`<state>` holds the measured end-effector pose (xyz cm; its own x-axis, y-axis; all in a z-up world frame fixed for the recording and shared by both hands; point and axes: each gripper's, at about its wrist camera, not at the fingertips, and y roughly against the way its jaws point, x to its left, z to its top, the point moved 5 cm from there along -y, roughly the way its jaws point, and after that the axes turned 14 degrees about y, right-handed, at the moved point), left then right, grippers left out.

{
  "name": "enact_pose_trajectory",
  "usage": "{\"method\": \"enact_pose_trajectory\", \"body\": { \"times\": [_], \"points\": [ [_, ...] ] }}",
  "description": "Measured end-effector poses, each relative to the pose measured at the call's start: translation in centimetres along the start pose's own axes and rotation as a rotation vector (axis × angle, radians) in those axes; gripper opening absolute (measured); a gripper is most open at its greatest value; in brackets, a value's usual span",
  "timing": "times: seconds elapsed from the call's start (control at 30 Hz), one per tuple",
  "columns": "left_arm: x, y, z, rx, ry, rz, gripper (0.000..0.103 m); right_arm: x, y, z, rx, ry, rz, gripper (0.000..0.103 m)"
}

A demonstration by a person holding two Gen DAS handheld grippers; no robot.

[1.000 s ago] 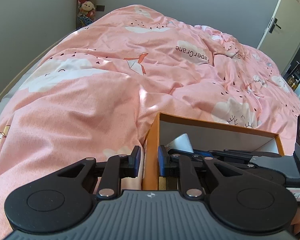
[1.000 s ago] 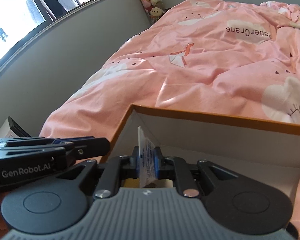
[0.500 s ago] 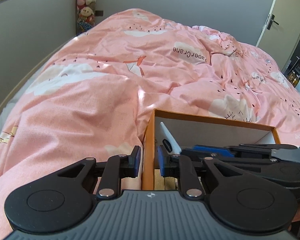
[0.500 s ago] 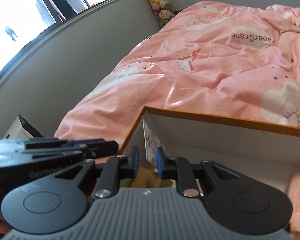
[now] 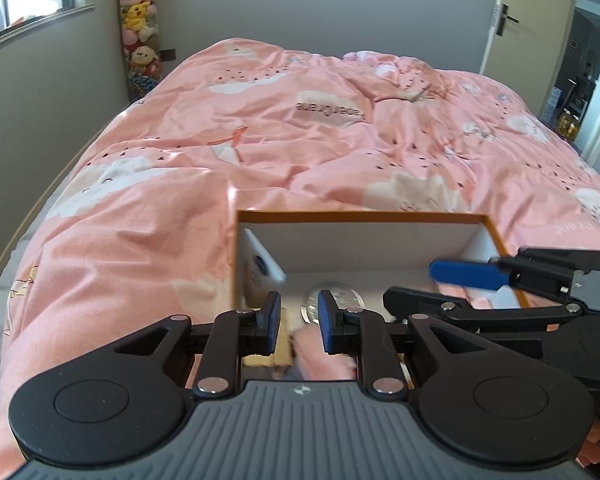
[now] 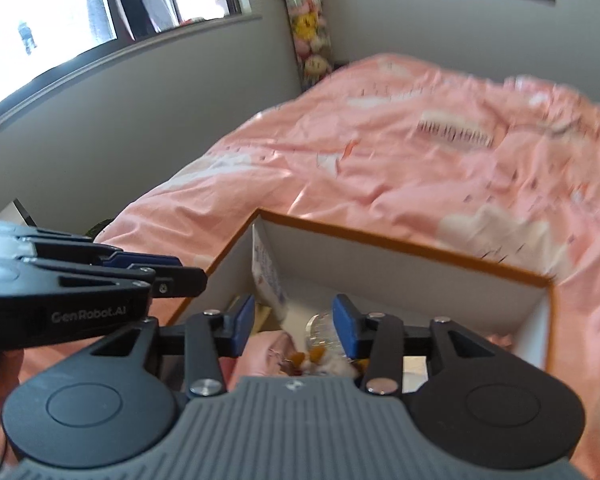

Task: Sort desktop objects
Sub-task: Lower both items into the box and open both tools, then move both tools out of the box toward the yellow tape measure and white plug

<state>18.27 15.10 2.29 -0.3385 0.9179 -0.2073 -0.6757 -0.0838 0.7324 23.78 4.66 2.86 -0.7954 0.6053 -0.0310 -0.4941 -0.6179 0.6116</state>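
An orange-rimmed box [image 5: 360, 216] with white inner walls sits on the bed. A white packet [image 5: 260, 264] leans against its left wall, also visible as the packet [image 6: 268, 276] in the right wrist view. A clear round item [image 5: 332, 300] and pink soft things lie on the box floor. My left gripper [image 5: 299, 322] hovers over the box's near left part, its jaws opening slightly with nothing between them. My right gripper [image 6: 295, 326] is above the box [image 6: 400, 246], jaws opening wide and holding nothing. Each gripper shows in the other's view: right gripper [image 5: 440, 286], left gripper [image 6: 180, 270].
A rumpled pink duvet [image 5: 300, 140] covers the bed behind the box. A column of plush toys [image 5: 140, 28] stands in the far corner by a window [image 6: 100, 12]. A door [image 5: 532, 20] is at the far right. Grey wall runs along the bed's left.
My right gripper let go of the white packet, which now leans on the box's left wall. My left gripper came off the box's left wall. Both pulled back and upward.
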Motion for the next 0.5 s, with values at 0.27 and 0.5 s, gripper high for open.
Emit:
{"method": "enact_pose_trajectory", "body": {
  "times": [0.27, 0.5],
  "points": [
    [-2.9, 2.6, -2.5, -0.043, -0.045, -0.026, 0.027, -1.0, 6.6, -2.5, -0.144, -0.005, -0.077, 0.074],
    [-5.3, 3.1, -6.4, 0.057, -0.118, -0.101, 0.027, -1.4, 9.8, -6.4, -0.095, -0.045, -0.037, 0.073]
  ]
}}
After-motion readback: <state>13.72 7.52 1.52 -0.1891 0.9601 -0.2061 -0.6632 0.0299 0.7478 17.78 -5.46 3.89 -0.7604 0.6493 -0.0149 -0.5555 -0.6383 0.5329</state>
